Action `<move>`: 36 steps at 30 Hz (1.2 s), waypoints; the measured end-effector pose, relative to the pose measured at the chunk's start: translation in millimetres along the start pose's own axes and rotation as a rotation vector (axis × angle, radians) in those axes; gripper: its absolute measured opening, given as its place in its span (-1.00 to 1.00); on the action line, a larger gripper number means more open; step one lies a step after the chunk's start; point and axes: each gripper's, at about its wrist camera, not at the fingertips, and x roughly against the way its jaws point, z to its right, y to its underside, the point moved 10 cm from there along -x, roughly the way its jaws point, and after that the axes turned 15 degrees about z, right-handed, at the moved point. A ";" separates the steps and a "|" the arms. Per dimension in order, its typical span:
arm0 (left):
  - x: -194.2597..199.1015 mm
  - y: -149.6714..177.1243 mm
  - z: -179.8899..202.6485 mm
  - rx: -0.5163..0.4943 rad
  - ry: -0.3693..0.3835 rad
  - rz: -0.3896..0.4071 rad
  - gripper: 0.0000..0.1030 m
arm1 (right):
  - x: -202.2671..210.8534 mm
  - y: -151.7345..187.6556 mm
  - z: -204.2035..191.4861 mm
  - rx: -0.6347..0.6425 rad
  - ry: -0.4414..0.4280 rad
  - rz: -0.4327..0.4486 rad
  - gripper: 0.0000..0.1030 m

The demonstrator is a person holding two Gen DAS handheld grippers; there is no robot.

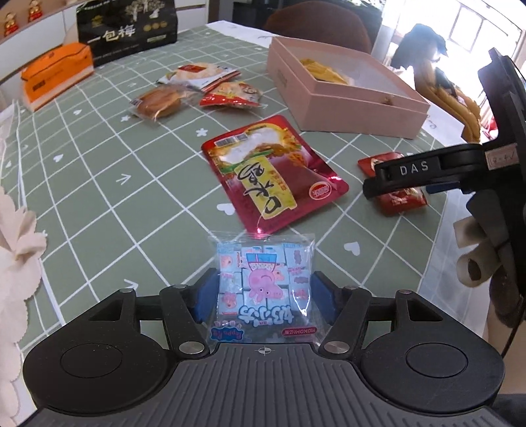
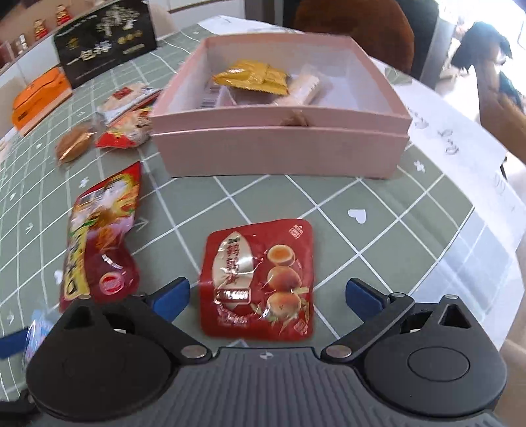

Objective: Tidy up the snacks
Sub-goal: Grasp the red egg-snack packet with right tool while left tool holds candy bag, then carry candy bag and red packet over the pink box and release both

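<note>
— While my left gripper sits low over the green checked tablecloth, what is between its blue pads?

— A clear packet with a pink cartoon pig, "Peppa Pig" readable upside down near my body. The pads press its two sides, so I am closed on it.

— And the right gripper?

— Spread wide, pads well apart on either side of a red egg packet lying flat on the cloth; neither pad touches it. Its white writing is too blurred to read. From the left view, the right tool shows "DAS" on its finger.

— Where do the snacks go?

— The pink box stands just beyond the egg packet, with a yellow packet inside. A large red pouch lies between the two grippers. Farther off stands a black bag marked "一包梅", beside an orange box.
</note>
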 end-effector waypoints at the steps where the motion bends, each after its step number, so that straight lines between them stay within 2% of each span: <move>1: -0.2 -0.6 -1.2 0.002 0.000 0.000 0.31 | 0.1 -0.9 0.7 -0.001 0.008 0.007 0.91; 3: -0.4 -0.4 -1.3 0.003 -0.003 0.006 0.31 | 2.2 0.5 0.1 0.000 0.004 0.007 0.85; 6: -0.5 0.6 -0.2 -0.005 -0.006 0.016 0.31 | 7.8 2.9 0.3 0.033 0.011 0.005 0.51; 7: -0.8 0.7 0.5 -0.009 -0.007 0.017 0.32 | 11.8 3.2 -0.4 0.037 0.005 0.001 0.31; 14: -1.9 3.2 7.2 -0.081 -0.024 0.011 0.37 | 41.1 19.6 9.6 -0.003 -0.011 -0.046 0.30; 17: 0.2 3.0 8.6 -0.032 -0.031 0.003 0.28 | 59.0 23.6 18.4 -0.042 -0.030 -0.040 0.30; 22: 9.5 -5.0 27.9 0.040 0.047 0.032 0.26 | 84.6 19.7 34.5 -0.066 -0.044 -0.001 0.28; 25: 21.2 -37.1 37.8 0.077 0.094 0.107 0.26 | 99.1 5.7 46.4 -0.093 -0.056 0.026 0.27; 27: 31.2 -73.9 45.9 0.104 0.134 0.177 0.26 | 111.6 -15.8 52.4 -0.081 -0.059 0.076 0.27; 30: 41.6 -135.1 57.0 0.109 0.178 0.292 0.26 | 138.1 -67.8 63.8 -0.052 -0.064 0.204 0.27; 33: 35.6 -201.0 64.2 0.123 0.207 0.379 0.26 | 158.5 -129.7 77.9 -0.050 -0.084 0.326 0.27; 36: 4.4 -252.7 73.4 0.076 0.190 0.405 0.27 | 156.2 -194.4 94.9 -0.060 -0.090 0.387 0.27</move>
